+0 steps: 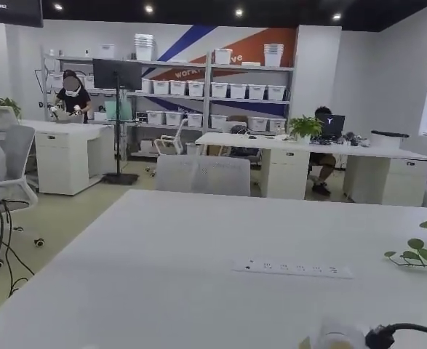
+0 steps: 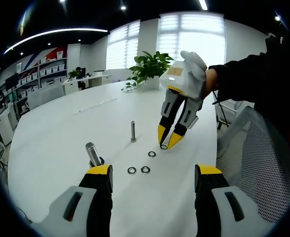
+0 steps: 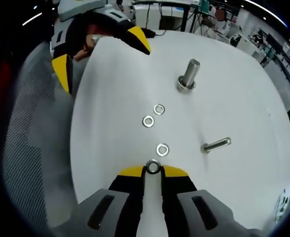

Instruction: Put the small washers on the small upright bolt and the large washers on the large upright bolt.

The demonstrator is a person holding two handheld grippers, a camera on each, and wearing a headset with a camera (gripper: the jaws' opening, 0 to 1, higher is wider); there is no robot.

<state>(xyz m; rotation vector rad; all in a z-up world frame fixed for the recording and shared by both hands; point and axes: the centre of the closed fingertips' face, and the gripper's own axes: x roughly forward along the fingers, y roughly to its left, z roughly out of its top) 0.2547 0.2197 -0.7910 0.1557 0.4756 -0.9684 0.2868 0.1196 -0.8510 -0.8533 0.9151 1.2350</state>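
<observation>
Left gripper (image 2: 153, 170): jaws spread wide with nothing between them, low over the table (image 3: 243, 98). The large bolt (image 3: 188, 74) stands just ahead of one jaw tip.
Right gripper (image 2: 167, 142): jaws pressed together on a single washer (image 3: 153, 166), pinched by its edge at the very tips. It is on the far side of the loose washers from the large bolt.
Large bolt: upright, with its threaded end up.
Small bolt (image 3: 217, 144): upright and thin, well apart from the large bolt and off to one side of it.
Loose washers: three lie flat on the table between the large bolt and my right gripper (image 3: 159, 109) (image 3: 148, 121) (image 3: 162, 149). Two of them sit close together, nearer the large bolt.
Risk, sorting: I cannot tell from these views whether the pinched washer is small or large. I could carry it to the wrong bolt.
Risk, grip: an edge pinch this shallow may let the washer twist or drop if I swing fast.
Risk, seating: if it comes in tilted, the washer could catch on the bolt tip and skid off.
Risk, knock: the thin bolt looks easy to topple with a jaw, and my open left jaws are near enough to nudge the large bolt.
</observation>
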